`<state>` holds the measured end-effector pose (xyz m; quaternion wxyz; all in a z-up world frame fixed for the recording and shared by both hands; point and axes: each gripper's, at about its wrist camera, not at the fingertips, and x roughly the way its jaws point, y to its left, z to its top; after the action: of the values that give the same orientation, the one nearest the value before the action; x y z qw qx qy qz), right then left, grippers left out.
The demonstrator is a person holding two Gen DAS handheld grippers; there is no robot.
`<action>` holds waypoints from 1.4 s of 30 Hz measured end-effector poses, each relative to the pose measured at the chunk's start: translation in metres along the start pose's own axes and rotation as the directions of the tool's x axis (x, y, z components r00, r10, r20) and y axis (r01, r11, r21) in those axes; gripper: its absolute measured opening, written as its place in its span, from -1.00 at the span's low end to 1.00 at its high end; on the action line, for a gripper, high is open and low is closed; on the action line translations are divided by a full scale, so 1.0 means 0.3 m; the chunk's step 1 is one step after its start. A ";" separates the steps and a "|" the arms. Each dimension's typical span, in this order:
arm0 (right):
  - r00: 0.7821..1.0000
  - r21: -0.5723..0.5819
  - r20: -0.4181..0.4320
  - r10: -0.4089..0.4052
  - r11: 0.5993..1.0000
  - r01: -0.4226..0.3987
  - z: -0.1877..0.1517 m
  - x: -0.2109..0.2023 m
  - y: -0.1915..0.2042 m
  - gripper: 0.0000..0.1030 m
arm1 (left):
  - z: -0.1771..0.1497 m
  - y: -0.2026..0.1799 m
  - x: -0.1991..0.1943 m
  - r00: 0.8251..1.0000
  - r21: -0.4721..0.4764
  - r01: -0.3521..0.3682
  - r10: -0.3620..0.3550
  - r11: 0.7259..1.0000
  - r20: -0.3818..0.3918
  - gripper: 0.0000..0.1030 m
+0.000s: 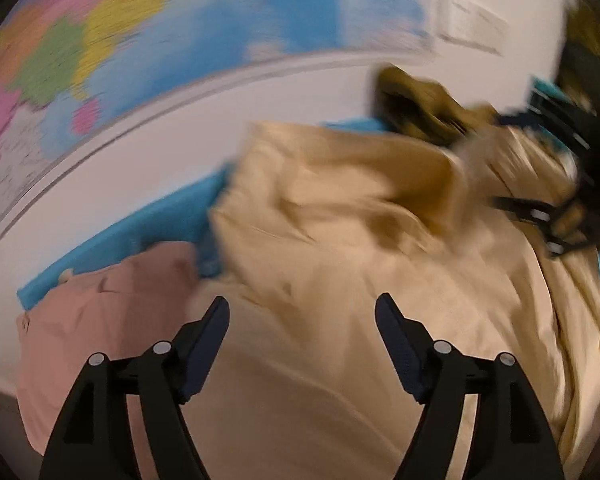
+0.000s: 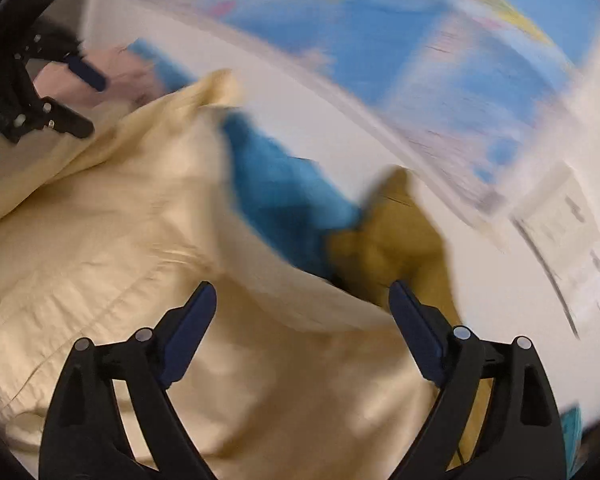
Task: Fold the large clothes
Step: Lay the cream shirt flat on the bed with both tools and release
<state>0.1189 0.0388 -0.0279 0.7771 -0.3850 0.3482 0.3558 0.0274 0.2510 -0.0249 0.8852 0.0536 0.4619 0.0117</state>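
Lying rumpled on the blue surface [image 2: 276, 184], the cream garment [image 1: 340, 280] sits between a pink cloth [image 1: 112, 308] on its left and an olive garment [image 2: 392, 236] on its right. Left gripper [image 1: 302, 316] and right gripper [image 2: 302, 300] both hover released above it, gripping nothing.

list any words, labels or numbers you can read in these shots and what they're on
None can be read.
Wall map: there is print on the coloured areas, but it is blurred by motion.
White plate on the wall: no legible marking.
White sheet on the wall: dark marks, too blurred to read.
Cream garment, pink garment, olive garment: no label or print visible.
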 end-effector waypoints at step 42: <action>0.920 0.713 0.091 0.380 0.620 -0.327 -0.637 -0.285 0.016 -0.80 | -0.342 -0.289 -0.031 0.988 0.148 0.050 -0.027 0.988 -0.150 -0.37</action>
<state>0.0209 -0.1452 -0.0481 0.7668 0.0121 0.5539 0.3241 -0.0645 0.1729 -0.0847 0.8420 0.1109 0.5267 -0.0368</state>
